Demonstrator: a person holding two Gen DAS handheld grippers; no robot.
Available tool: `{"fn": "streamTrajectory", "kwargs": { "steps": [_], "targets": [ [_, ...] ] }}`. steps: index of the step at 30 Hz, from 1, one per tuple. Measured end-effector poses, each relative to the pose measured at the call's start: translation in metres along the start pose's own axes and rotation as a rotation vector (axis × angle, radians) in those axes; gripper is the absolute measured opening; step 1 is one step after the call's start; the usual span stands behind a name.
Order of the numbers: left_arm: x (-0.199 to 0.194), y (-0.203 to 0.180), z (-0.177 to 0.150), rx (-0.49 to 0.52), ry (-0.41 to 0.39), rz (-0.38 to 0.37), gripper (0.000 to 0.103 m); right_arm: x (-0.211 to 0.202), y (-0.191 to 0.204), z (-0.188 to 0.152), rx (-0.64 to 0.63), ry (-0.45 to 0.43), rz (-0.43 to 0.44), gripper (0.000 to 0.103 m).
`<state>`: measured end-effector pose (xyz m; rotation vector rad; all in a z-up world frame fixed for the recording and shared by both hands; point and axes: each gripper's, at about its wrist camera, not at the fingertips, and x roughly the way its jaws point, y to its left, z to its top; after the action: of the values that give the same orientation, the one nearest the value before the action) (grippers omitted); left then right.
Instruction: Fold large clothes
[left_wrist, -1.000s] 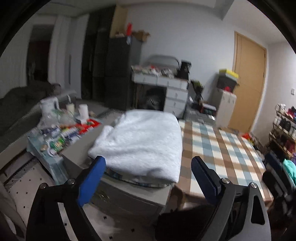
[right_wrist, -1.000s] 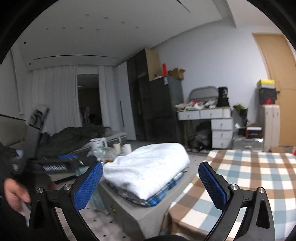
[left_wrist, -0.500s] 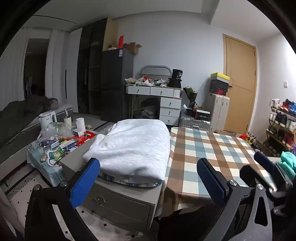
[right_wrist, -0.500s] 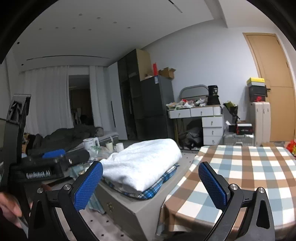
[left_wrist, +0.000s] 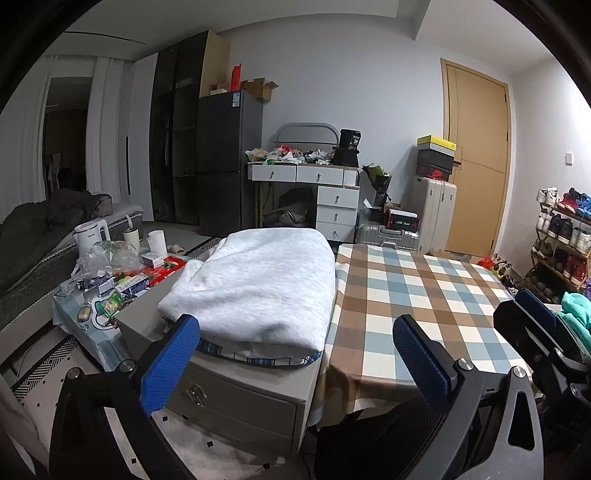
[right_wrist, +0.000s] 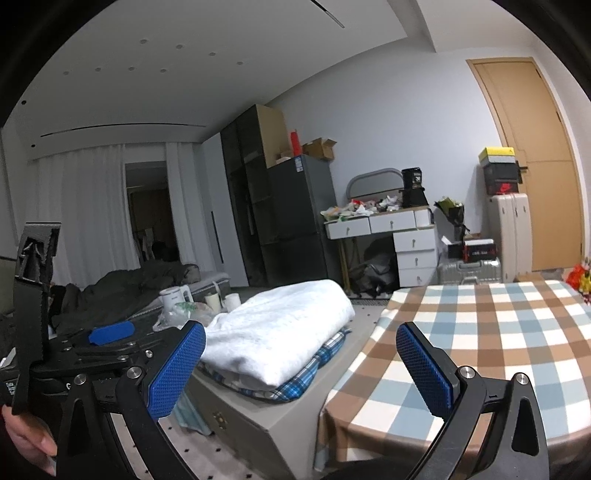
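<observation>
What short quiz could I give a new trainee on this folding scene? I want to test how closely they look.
1. True or false: the white folded garment lies on top of a blue plaid garment.
2. What is the pile resting on: A) the checked tablecloth, B) the grey drawer chest, C) the floor?
3. Fill in: the jaws of the left gripper and the right gripper are both ____ and hold nothing.

Key: 1 true; 2 B; 3 open.

folded white garment stacked atop folded blue plaid one
</observation>
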<state>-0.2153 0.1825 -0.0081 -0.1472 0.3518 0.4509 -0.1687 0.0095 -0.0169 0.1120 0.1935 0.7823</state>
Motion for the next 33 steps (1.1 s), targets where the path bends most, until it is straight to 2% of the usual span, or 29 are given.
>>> {"fn": "streamTrajectory", "kwargs": {
  "steps": [33],
  "targets": [
    [0.0011, -0.0047, 0.0067, 0.026, 0.028, -0.012, 0.102, -0.0069, 0.0085, 0.0016, -0.009, -0.016, 0.000, 0.103]
  ]
}}
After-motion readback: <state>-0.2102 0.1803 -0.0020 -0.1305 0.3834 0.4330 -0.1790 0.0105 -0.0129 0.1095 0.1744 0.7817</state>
